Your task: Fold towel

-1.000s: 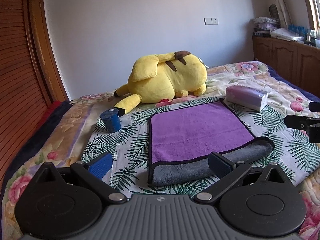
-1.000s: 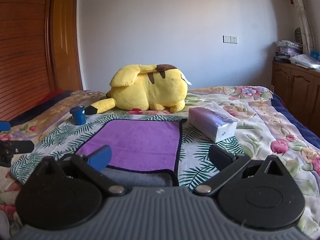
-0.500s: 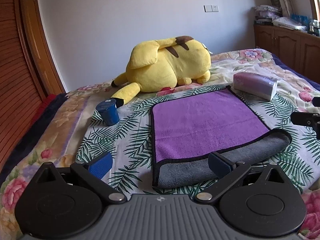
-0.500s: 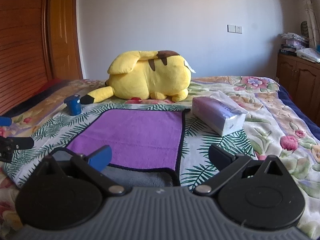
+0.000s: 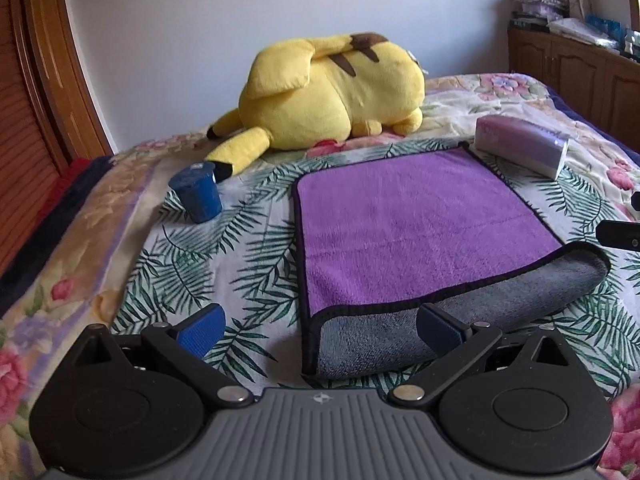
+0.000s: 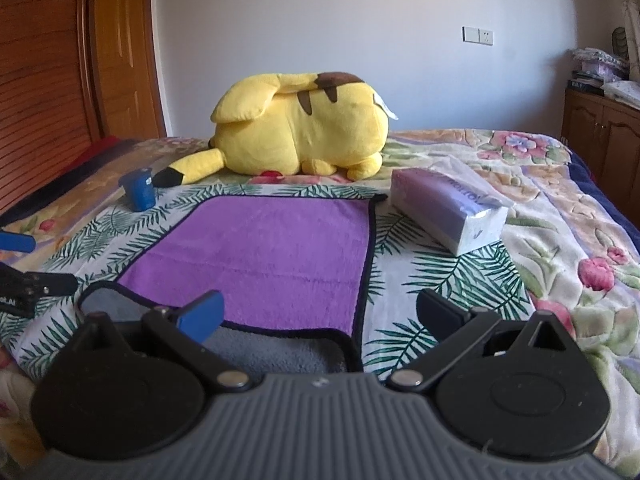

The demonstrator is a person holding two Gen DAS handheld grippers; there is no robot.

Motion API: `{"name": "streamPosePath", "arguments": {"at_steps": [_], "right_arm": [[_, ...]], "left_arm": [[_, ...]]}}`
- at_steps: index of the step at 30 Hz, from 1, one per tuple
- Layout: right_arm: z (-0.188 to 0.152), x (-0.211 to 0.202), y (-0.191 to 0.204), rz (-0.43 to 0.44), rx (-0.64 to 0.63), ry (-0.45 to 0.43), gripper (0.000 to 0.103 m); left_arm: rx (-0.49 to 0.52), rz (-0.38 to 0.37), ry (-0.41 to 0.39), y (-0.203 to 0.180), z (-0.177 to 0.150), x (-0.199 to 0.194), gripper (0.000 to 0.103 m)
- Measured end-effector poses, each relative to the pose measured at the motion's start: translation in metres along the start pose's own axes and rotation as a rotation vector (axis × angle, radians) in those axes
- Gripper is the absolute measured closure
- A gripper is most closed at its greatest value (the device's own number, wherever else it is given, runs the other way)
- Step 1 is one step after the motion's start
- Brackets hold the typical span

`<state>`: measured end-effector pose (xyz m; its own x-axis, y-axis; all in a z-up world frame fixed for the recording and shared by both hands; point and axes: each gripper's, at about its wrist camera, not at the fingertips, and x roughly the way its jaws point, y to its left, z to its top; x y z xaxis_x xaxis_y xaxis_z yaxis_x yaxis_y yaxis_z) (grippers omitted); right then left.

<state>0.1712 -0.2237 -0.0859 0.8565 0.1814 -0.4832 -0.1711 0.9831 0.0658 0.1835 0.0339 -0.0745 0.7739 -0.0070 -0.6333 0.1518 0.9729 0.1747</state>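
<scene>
Your left tongs [image 5: 318, 330] hide the towel's [image 5: 420, 228] near grey fold behind their right pad; whether the pad touches the cloth cannot be told. Your right tongs [image 6: 318, 314] cover the towel's near edge in the right wrist view. The other tongs are cut off by the frame edge in each view. Print on the tissue pack [image 6: 448, 208] is too small to read. Items on the cabinet [image 5: 576, 60] are blurred.

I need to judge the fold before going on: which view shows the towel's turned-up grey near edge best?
The left wrist view. There the towel shows its whole grey near edge, from near left corner to raised right end. In the right wrist view the right gripper and its body hide most of that strip.
</scene>
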Motion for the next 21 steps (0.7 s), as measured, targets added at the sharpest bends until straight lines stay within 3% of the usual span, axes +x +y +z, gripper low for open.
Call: {"name": "streamPosePath", "arguments": {"at_steps": [3, 6, 17, 21], "right_arm": [[0.0, 0.007, -0.001, 0.003, -0.001, 0.014, 0.002], [-0.001, 0.015, -0.003, 0.007, -0.002, 0.04, 0.011], [-0.01, 0.038, -0.007, 0.02, -0.007, 0.119, 0.014], [-0.012, 0.044, -0.011, 0.021, 0.0, 0.139, 0.015]], "left_arm": [[-0.009, -0.016, 0.025, 0.002, 0.0, 0.01, 0.002], [-0.023, -0.035, 0.042, 0.005, 0.0, 0.018, 0.005], [-0.058, -0.101, 0.08, 0.013, 0.0, 0.041, 0.028], [-0.074, -0.117, 0.083, 0.017, -0.001, 0.046, 0.032]]}}
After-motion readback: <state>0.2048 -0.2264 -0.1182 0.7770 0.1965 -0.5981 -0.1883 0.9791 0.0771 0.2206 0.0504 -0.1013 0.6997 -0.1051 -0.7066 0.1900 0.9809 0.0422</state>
